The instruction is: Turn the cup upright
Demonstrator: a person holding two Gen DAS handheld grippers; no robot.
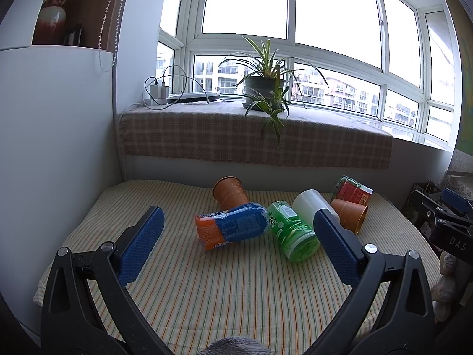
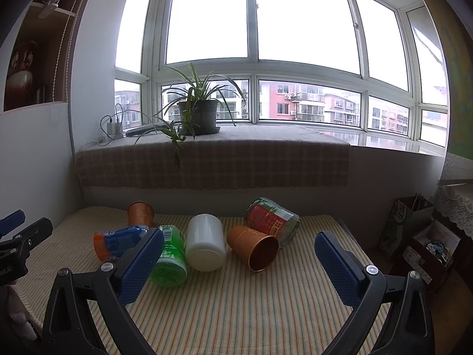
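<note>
Basically, setup: six cups lying tipped on the striped cloth (image 2: 236, 310), none upright.
Left gripper (image 1: 238, 245): jaws spread wide, holding nothing, hovering short of the pile.
Right gripper (image 2: 239, 263): also wide open and empty, back from the cups.
Blue-orange cup (image 1: 232, 229): on its side, nearest the left gripper, touching the green cup (image 1: 292, 232).
White cup (image 2: 205, 242): on its side between the green one and the near copper cup (image 2: 254, 247), base toward the camera.
Near copper cup: mouth open toward the right gripper, leaning against the red cup (image 2: 272, 220).
Far copper cup (image 2: 140, 213): at the back left, looks mouth-down or tilted, hard to tell.
Handling guess: thin, light, probably plastic or paper; walls likely flex, glossy labels may slip, cups roll easily.
Grip spot: across the mid-wall, gentle squeeze, not the rim.
Risk: neighbours touch, so lifting one may roll the rest.
</note>
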